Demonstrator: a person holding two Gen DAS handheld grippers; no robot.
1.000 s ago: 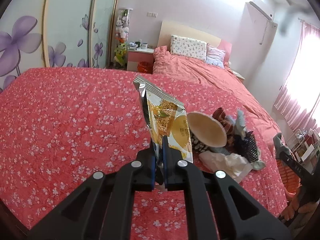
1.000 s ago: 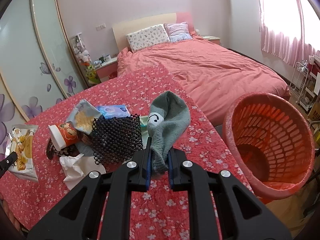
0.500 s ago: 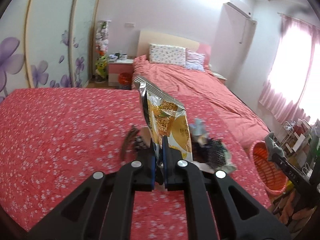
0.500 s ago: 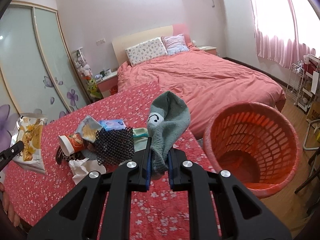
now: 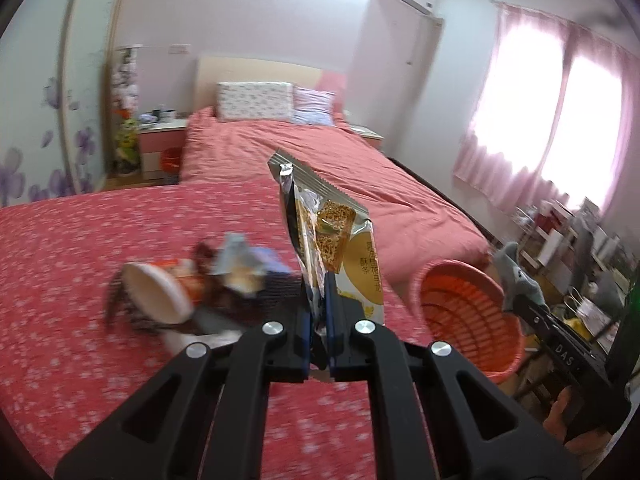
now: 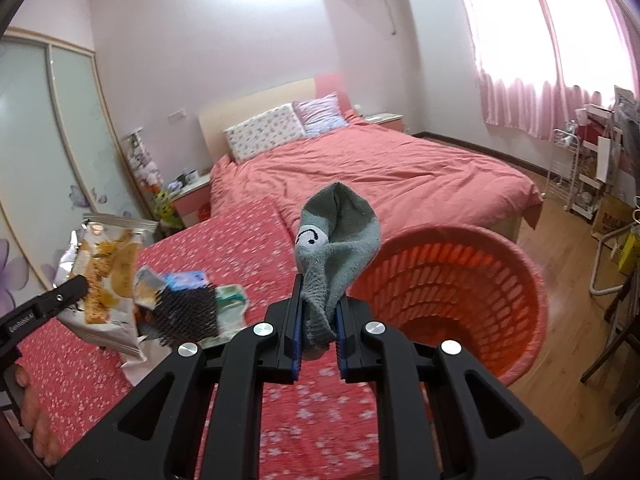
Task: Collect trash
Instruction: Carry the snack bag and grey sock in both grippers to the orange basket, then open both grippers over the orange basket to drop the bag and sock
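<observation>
My left gripper (image 5: pixel 317 312) is shut on a silver and yellow snack bag (image 5: pixel 332 232), held upright above the red floral table (image 5: pixel 80 280). The bag also shows at the left of the right wrist view (image 6: pixel 102 276). My right gripper (image 6: pixel 317 320) is shut on a grey sock (image 6: pixel 336 240), held beside the rim of the orange mesh basket (image 6: pixel 472 292). The basket (image 5: pixel 464 316) stands off the table's right edge, and the sock (image 5: pixel 518 280) shows just beyond it in the left wrist view.
A heap of trash lies on the table: a paper cup (image 5: pixel 156 296), a black mesh pad (image 6: pixel 186 316), wrappers and tissue. A pink bed (image 6: pixel 380 176) lies behind. A wire rack (image 6: pixel 576 176) and clutter stand at the right on the wooden floor.
Both grippers have swung right toward the basket with their loads. The basket has come into the left wrist view and grown larger in the right wrist view. The grips have not changed.
</observation>
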